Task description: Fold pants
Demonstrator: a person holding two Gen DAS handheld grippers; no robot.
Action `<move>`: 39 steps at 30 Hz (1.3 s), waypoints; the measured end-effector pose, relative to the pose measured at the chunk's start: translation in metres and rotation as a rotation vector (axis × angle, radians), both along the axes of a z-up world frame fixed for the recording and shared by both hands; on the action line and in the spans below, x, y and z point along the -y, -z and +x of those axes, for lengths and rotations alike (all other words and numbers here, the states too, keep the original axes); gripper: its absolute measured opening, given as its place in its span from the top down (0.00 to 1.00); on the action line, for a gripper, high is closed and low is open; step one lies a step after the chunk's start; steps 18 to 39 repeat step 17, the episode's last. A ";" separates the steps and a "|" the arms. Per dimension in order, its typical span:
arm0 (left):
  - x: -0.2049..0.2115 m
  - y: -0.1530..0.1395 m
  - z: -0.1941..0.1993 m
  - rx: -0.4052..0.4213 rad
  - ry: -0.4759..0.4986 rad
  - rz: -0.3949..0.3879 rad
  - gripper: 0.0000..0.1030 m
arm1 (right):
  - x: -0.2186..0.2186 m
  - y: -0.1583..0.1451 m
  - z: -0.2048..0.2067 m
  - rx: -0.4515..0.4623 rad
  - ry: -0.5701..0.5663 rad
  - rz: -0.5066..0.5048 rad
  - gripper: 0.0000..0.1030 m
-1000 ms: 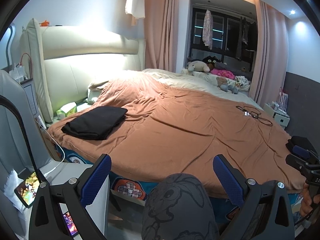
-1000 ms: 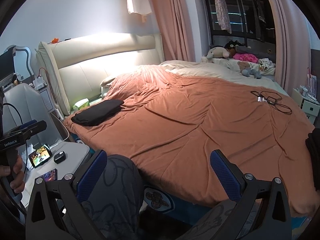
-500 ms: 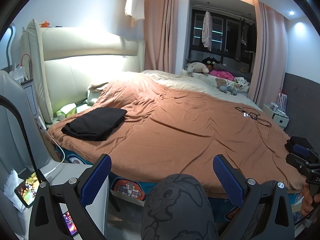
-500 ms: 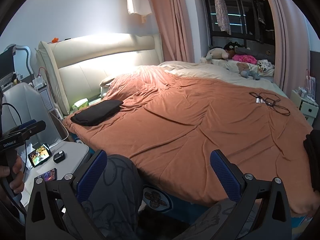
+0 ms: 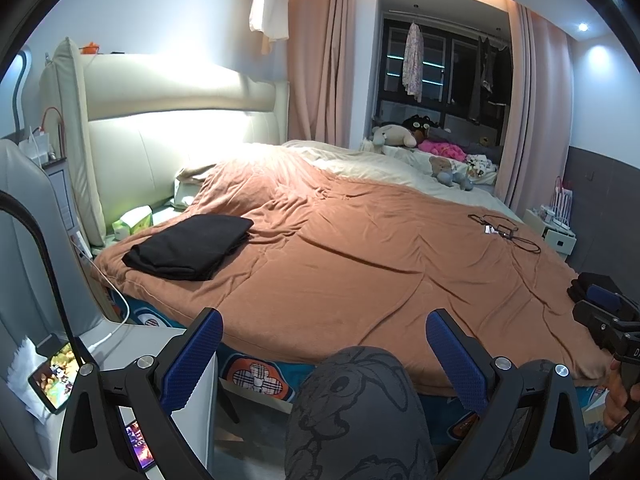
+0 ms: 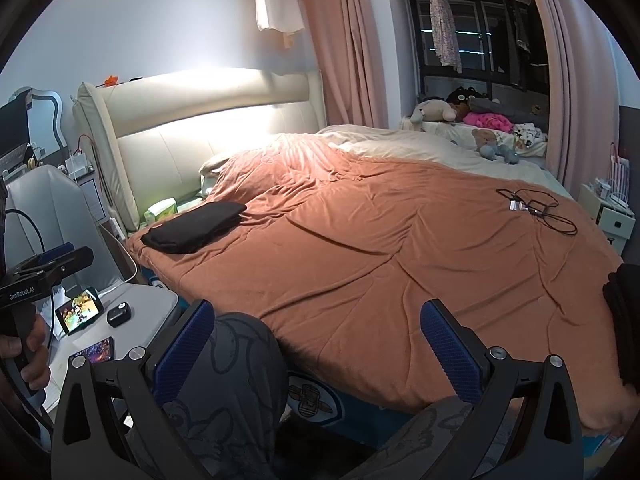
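A folded black pair of pants [image 5: 188, 246] lies on the orange blanket [image 5: 360, 264] near the bed's left front corner; it also shows in the right wrist view [image 6: 196, 226]. More dark cloth [image 6: 622, 312] sits at the bed's right edge. My left gripper [image 5: 324, 356] is open and empty, held off the bed's front edge above my knee. My right gripper [image 6: 316, 344] is open and empty, also off the front edge. Each gripper is far from the pants.
A black cable [image 5: 506, 232] lies on the blanket at the right. Stuffed toys [image 5: 400, 136] sit at the far side. A white bedside table [image 6: 132, 304] with phones stands at the left. My knee in grey patterned trousers [image 5: 356, 412] is between the fingers.
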State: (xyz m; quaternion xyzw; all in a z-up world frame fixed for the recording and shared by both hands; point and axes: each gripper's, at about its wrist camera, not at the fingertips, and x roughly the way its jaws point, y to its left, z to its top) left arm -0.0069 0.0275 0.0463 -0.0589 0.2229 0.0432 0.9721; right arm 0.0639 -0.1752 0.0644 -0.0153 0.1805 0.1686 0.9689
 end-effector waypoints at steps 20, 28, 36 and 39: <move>0.007 -0.015 -0.007 0.024 0.025 -0.006 0.00 | -0.007 -0.011 -0.003 0.013 0.010 -0.017 0.00; 0.007 -0.015 -0.007 0.024 0.025 -0.006 0.00 | -0.007 -0.011 -0.003 0.013 0.010 -0.017 0.00; 0.007 -0.015 -0.007 0.024 0.025 -0.006 0.00 | -0.007 -0.011 -0.003 0.013 0.010 -0.017 0.00; 0.007 -0.015 -0.007 0.024 0.025 -0.006 0.00 | -0.007 -0.011 -0.003 0.013 0.010 -0.017 0.00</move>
